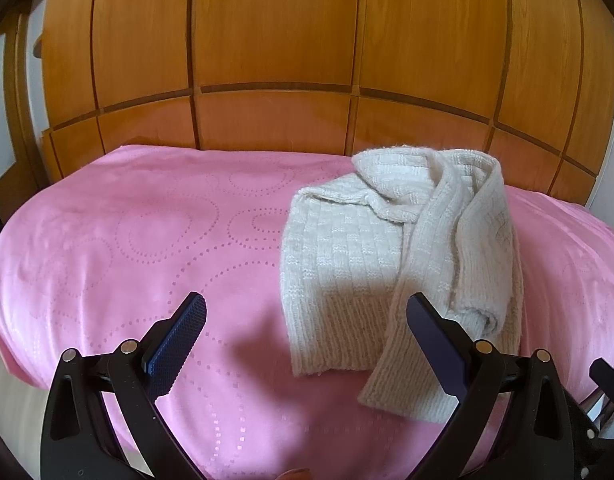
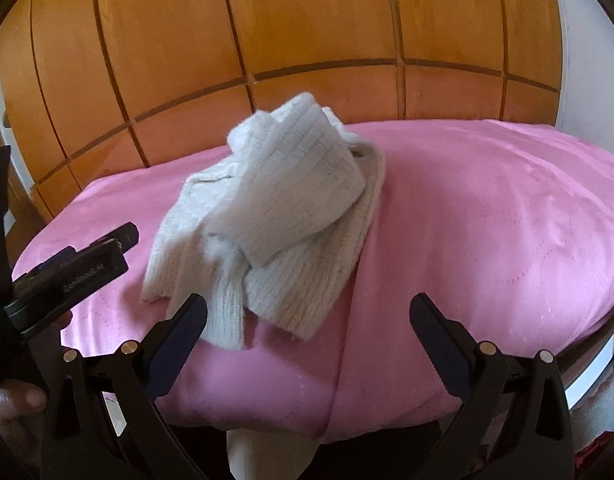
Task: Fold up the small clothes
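A cream knitted sweater (image 1: 347, 256) lies folded into a loose bundle on the pink blanket (image 1: 127, 240). In the left wrist view it sits right of centre, with a ribbed strip trailing toward the near edge. My left gripper (image 1: 307, 312) is open just in front of the sweater's near hem, holding nothing; its right finger overlaps the strip in the image. In the right wrist view the sweater (image 2: 275, 224) lies left of centre. My right gripper (image 2: 307, 316) hangs open and empty before the sweater's near right corner. The left gripper (image 2: 83, 264) shows at the left edge there.
The pink blanket (image 2: 487, 220) covers a small raised surface with rounded edges that drop off at the front and sides. A wooden panelled wardrobe (image 1: 275, 40) stands close behind it. A hand (image 2: 11, 404) holds the left tool at the lower left.
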### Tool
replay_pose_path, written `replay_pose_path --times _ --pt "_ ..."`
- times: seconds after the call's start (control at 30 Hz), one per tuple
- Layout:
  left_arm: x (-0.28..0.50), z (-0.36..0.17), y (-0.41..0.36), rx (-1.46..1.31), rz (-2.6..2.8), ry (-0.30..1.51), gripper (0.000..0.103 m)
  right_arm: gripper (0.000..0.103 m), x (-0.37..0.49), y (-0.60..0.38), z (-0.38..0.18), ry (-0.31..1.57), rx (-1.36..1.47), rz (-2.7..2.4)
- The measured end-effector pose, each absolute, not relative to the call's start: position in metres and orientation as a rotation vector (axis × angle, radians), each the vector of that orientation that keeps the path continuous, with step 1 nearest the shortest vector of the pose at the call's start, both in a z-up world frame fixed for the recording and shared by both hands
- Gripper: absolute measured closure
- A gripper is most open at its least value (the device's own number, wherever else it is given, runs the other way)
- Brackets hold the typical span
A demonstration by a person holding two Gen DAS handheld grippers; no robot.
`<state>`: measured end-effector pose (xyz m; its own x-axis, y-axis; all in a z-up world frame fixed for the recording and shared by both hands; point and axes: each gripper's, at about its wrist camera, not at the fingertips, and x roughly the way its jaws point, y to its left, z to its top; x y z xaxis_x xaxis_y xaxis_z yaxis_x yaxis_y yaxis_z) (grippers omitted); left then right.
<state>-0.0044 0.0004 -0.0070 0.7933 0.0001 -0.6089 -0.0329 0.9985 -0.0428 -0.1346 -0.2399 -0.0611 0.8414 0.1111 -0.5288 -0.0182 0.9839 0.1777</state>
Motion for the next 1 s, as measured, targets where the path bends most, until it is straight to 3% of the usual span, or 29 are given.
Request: replay_pose_path --times 0.67,1.0 --pt "0.002 -0.008 -0.008 -0.031 -0.031 0.674 0.004 0.002 -0.115 -0.269 -0.064 0.615 0.272 0.031" --pt "-0.007 -0.019 -0.017 0.031 -0.388 0.725 0.004 0.002 -0.072 -0.313 -0.037 0.566 0.350 0.029"
